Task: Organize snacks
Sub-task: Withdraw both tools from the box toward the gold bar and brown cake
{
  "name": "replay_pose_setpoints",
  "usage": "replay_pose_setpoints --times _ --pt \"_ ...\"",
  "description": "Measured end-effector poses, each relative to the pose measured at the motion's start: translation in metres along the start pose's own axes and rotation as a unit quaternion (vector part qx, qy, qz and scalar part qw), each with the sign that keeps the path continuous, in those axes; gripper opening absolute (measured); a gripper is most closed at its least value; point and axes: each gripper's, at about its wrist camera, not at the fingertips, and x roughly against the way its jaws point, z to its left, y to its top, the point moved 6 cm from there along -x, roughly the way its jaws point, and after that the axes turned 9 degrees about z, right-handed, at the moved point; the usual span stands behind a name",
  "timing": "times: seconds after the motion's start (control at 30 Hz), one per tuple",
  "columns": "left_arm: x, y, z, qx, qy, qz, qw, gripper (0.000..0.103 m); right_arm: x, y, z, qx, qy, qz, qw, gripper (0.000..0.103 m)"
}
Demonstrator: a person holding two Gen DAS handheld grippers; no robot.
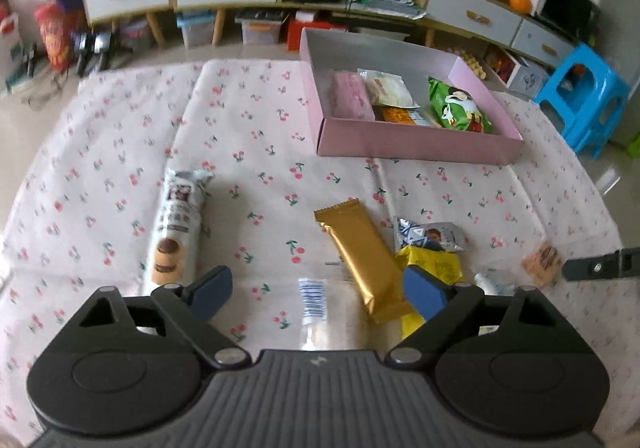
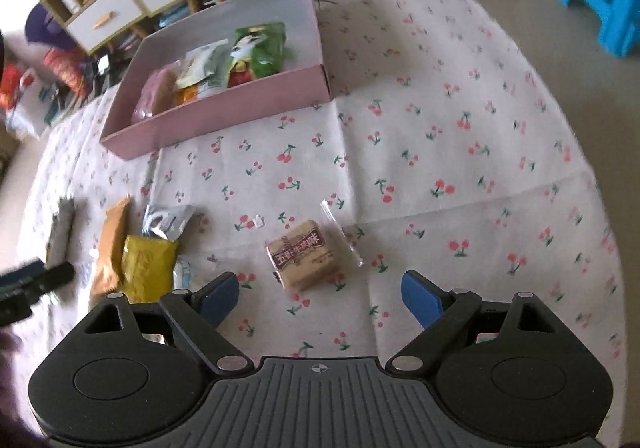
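Each claw, left claw [image 1: 318, 294] and right claw [image 2: 320, 298], has blue pads, black linkage arms, silver pivot screws, ribbed grey body

white cherry-print cloth [image 2: 440, 135]: soft matt fabric, creased
pink rectangular box [image 1: 416, 141]: smooth matt card
gold foil bar wrapper [image 1: 360, 252]: glossy, crinkled foil
square brown pastry pack [image 2: 306, 254]: clear shiny film
blue stool [image 1: 588, 95]: glossy plastic

I count one pink box [image 1: 416, 145] holding four snack packets [image 1: 458, 105]. Loose on the cherry-print cloth [image 1: 248, 135]: one biscuit roll [image 1: 176, 232], one gold bar [image 1: 364, 260], one yellow packet [image 1: 434, 266], one grey packet [image 1: 432, 236], one brown pastry square [image 2: 306, 254].
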Motion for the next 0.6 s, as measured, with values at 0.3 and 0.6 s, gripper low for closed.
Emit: replay_pose_setpoints --times 0.3,0.6 --pt "-0.012 0.008 -0.003 0.055 -0.024 0.014 0.9981 0.069 -0.013 0.003 0.001 -0.009 -0.005 0.016 1.000 0.090" --pt "-0.024 0.019 -0.026 0.055 -0.031 0.020 0.9978 0.050 -0.018 0.006 -0.001 -0.008 -0.011 0.021 1.000 0.090"
